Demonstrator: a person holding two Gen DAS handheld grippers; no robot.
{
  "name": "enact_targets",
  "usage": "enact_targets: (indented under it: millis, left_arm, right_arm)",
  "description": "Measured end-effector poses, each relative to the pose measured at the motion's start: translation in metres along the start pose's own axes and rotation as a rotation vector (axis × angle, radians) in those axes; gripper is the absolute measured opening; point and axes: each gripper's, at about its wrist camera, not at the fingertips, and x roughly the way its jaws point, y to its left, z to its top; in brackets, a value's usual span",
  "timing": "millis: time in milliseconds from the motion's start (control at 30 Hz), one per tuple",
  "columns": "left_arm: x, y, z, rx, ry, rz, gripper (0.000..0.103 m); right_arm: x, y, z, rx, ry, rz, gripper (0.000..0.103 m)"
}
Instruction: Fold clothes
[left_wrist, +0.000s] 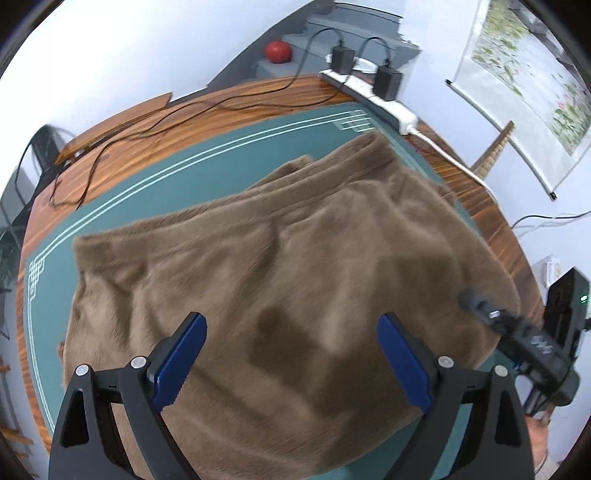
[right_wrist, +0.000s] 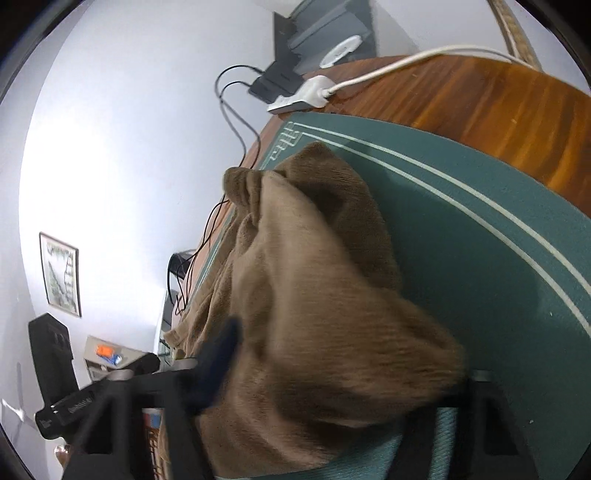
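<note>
A brown fleece garment (left_wrist: 288, 251) lies spread over the green mat (left_wrist: 177, 184) in the left wrist view. My left gripper (left_wrist: 291, 321) hovers above its near part, blue fingers (left_wrist: 184, 354) wide apart and nothing pinched between them. In the right wrist view the same garment (right_wrist: 314, 314) is bunched up and lifted between the jaws of my right gripper (right_wrist: 343, 354). One blue finger (right_wrist: 218, 354) presses against the cloth; the other is buried under the fabric. A raised fold of the cloth (right_wrist: 243, 181) stands off the mat (right_wrist: 480, 240).
The mat covers a wooden table (left_wrist: 155, 140). At the far edge lie a white power strip (left_wrist: 373, 94) with two black adapters and trailing black cables (left_wrist: 110, 147). A red round object (left_wrist: 277, 51) sits on grey steps behind. A scroll picture (left_wrist: 528, 74) hangs on the right.
</note>
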Motion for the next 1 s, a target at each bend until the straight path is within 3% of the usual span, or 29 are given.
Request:
enact_targets:
  millis: [167, 400, 600, 767, 1000]
  left_arm:
    - [-0.001, -0.023, 0.027, 0.036, 0.000, -0.036, 0.096]
    - [0.008, -0.040, 0.047, 0.036, 0.043, -0.083, 0.096]
    - [0.010, -0.055, 0.063, 0.070, 0.077, -0.102, 0.096]
    - [0.015, -0.063, 0.078, 0.064, 0.133, -0.192, 0.096]
    - [0.038, -0.098, 0.086, 0.169, 0.211, -0.166, 0.096]
  right_arm:
    - [-0.003, -0.001, 0.003, -0.016, -0.003, -0.002, 0.041]
    - [-0.017, 0.052, -0.009, -0.310, -0.055, -0.058, 0.037]
    - [-0.018, 0.097, -0.031, -0.585, -0.110, -0.155, 0.037]
    - [-0.017, 0.114, -0.059, -0.744, -0.139, -0.201, 0.037]
    - [-0.009, 0.126, -0.070, -0.826, -0.148, -0.204, 0.037]
